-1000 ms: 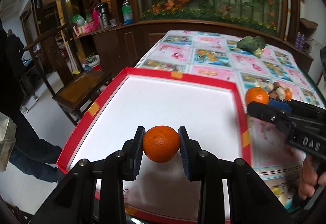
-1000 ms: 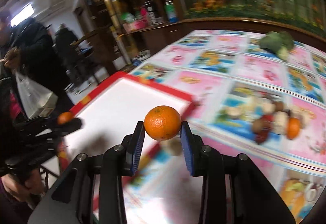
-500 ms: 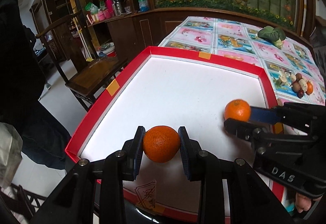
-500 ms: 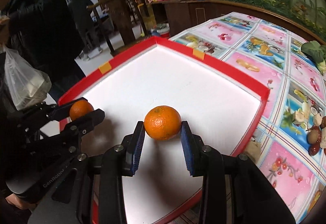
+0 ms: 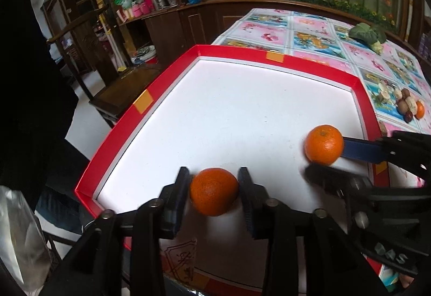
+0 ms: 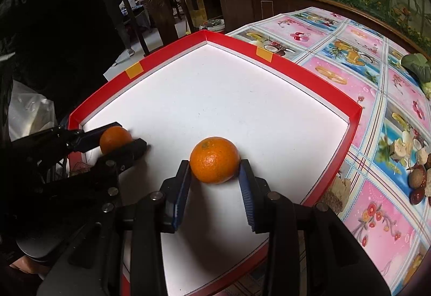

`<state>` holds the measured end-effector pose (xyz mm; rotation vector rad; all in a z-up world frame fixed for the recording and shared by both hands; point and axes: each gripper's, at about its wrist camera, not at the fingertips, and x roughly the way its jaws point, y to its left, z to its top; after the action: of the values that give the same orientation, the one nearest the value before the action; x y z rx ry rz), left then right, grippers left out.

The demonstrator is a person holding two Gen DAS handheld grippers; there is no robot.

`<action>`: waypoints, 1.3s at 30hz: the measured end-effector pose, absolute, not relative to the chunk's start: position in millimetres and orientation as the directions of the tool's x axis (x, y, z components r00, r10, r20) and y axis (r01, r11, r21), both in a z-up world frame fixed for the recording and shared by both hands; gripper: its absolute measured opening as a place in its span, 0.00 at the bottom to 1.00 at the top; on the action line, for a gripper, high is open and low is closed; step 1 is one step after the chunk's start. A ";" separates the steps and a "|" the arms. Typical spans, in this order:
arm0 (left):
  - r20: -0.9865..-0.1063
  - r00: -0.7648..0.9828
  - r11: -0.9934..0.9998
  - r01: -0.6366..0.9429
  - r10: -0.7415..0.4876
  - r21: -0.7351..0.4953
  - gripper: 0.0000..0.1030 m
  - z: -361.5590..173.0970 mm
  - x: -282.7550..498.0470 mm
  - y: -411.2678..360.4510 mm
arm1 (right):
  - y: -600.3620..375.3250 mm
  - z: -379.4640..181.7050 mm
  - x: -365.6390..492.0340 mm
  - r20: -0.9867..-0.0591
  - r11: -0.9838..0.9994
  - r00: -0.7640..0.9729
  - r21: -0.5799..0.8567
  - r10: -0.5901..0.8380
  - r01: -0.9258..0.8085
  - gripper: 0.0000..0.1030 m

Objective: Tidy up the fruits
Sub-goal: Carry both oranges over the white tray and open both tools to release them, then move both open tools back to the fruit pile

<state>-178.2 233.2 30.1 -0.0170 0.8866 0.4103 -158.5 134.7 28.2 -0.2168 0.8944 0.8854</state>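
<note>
In the left wrist view, the left claw sits low in the centre of the frame, its jaws having just been opening around a round orange mandarin with pebbled skin. A sliver of gap shows at the fruit's right side, so the pads no longer press on it. The fruit lies on the white floor of the shallow red-rimmed cardboard tray, near its bottom edge.

In the right wrist view, the right claw is at lower centre. Its jaws have just begun to part but its blue pads seem to touch a second smooth orange mandarin, which also rests on the white floor. In the left view this fruit appears at the right of the frame.

The step in hand looks like setting both fruits down in the tray. To do it well, let each claw spread fully before lifting, so neither pad drags the fruit. Withdraw back along the fingers, not sideways, since round fruit rolls easily on a flat floor. Keep the two well apart, clear of the red rim, on the flowered counter.
</note>
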 end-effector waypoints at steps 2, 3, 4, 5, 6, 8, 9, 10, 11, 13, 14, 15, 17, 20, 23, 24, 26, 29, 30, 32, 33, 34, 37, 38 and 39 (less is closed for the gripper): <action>-0.745 0.569 0.918 -0.369 0.347 0.147 0.47 34.3 -180.2 235.0 | 133.4 28.7 -156.4 -0.764 0.632 0.289 0.193 0.577 -0.751 0.51; -0.737 0.575 0.915 -0.374 0.356 0.150 0.49 38.7 -181.9 234.6 | 131.1 30.1 -155.3 -0.767 0.631 0.281 0.199 0.577 -0.750 0.56; -0.730 0.581 0.914 -0.375 0.360 0.152 0.49 41.1 -181.6 233.8 | 125.6 34.7 -154.2 -0.758 0.632 0.289 0.202 0.585 -0.749 0.56; -0.715 0.597 0.915 -0.375 0.363 0.152 0.51 46.9 -183.4 231.7 | 119.9 39.6 -153.4 -0.744 0.633 0.303 0.203 0.596 -0.747 0.56; -0.703 0.612 0.916 -0.371 0.363 0.151 0.53 52.1 -184.0 229.0 | 112.6 45.5 -152.0 -0.729 0.635 0.316 0.207 0.608 -0.744 0.56; -0.678 0.649 0.928 -0.345 0.344 0.141 0.59 64.9 -186.0 220.0 | 88.7 60.6 -145.1 -0.686 0.643 0.346 0.232 0.640 -0.730 0.58; -0.666 0.674 0.939 -0.317 0.320 0.130 0.62 71.7 -187.7 213.0 | 71.8 68.2 -139.7 -0.662 0.655 0.372 0.241 0.650 -0.716 0.61; -0.660 0.688 0.947 -0.298 0.302 0.123 0.62 75.6 -187.7 207.5 | 56.7 73.5 -134.3 -0.646 0.670 0.398 0.244 0.652 -0.701 0.63; -0.653 0.706 0.957 -0.267 0.276 0.115 0.62 80.2 -187.9 199.5 | 42.6 77.3 -129.2 -0.633 0.687 0.422 0.246 0.648 -0.684 0.66; -0.648 0.731 0.976 -0.195 0.214 0.102 0.63 85.5 -186.9 180.6 | 4.1 82.4 -114.6 -0.611 0.732 0.482 0.255 0.628 -0.631 0.67; -0.651 0.737 0.983 -0.158 0.182 0.096 0.63 86.8 -185.5 169.7 | -10.9 83.0 -108.1 -0.609 0.749 0.498 0.263 0.618 -0.608 0.67; -0.656 0.741 0.989 -0.117 0.147 0.089 0.63 87.3 -184.1 157.8 | -28.7 82.6 -100.3 -0.610 0.767 0.511 0.276 0.605 -0.579 0.67; -0.665 0.741 0.996 -0.050 0.091 0.081 0.63 86.5 -179.9 138.0 | -68.3 79.1 -82.5 -0.616 0.802 0.533 0.320 0.581 -0.505 0.67; -0.690 0.723 0.997 0.034 0.026 0.072 0.63 80.7 -171.6 110.2 | -105.5 74.9 -68.4 -0.634 0.837 0.553 0.340 0.541 -0.429 0.67; -0.733 0.678 0.992 0.119 -0.056 0.033 0.63 67.5 -162.4 86.2 | -129.8 70.9 -62.6 -0.663 0.869 0.565 0.322 0.491 -0.377 0.67; -0.742 0.666 0.990 0.141 -0.074 0.028 0.63 63.4 -161.5 79.2 | -135.4 69.5 -60.0 -0.675 0.877 0.564 0.321 0.476 -0.357 0.67; -0.758 0.646 0.985 0.170 -0.095 0.022 0.63 54.3 -158.3 69.5 | -142.1 67.2 -56.5 -0.686 0.880 0.552 0.341 0.474 -0.332 0.66; -0.775 0.620 0.982 0.191 -0.122 -0.002 0.63 44.1 -153.6 63.6 | -143.5 62.0 -53.8 -0.699 0.876 0.529 0.352 0.481 -0.331 0.66; -0.781 0.612 0.982 0.190 -0.126 -0.009 0.63 40.2 -150.8 64.6 | -142.9 60.3 -54.1 -0.703 0.879 0.531 0.340 0.473 -0.334 0.66; -0.793 0.595 0.983 0.184 -0.131 -0.024 0.63 33.3 -148.1 66.2 | -142.9 55.7 -51.4 -0.709 0.888 0.538 0.323 0.455 -0.326 0.66; -0.801 0.582 0.983 0.182 -0.140 -0.039 0.63 29.3 -145.5 68.1 | -144.8 53.3 -49.5 -0.714 0.897 0.545 0.317 0.440 -0.309 0.66; -0.805 0.574 0.982 0.183 -0.151 -0.053 0.63 27.1 -146.1 69.0 | -146.4 50.8 -47.4 -0.719 0.904 0.549 0.307 0.425 -0.298 0.66; -0.812 0.554 0.978 0.186 -0.184 -0.094 0.63 20.8 -144.8 73.2 | -143.6 41.2 -42.3 -0.746 0.918 0.539 0.272 0.392 -0.290 0.66; -0.813 0.550 0.978 0.182 -0.188 -0.103 0.63 18.7 -144.4 75.9 | -141.9 37.2 -40.7 -0.755 0.917 0.527 0.270 0.391 -0.294 0.65; -0.811 0.550 0.976 0.185 -0.198 -0.113 0.63 18.2 -144.6 77.5 | -139.7 34.9 -40.3 -0.760 0.917 0.520 0.266 0.390 -0.299 0.65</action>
<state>-144.6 77.5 18.2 -0.0146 0.9617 -0.2261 -40.3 -139.7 34.9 0.1066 0.9368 0.4136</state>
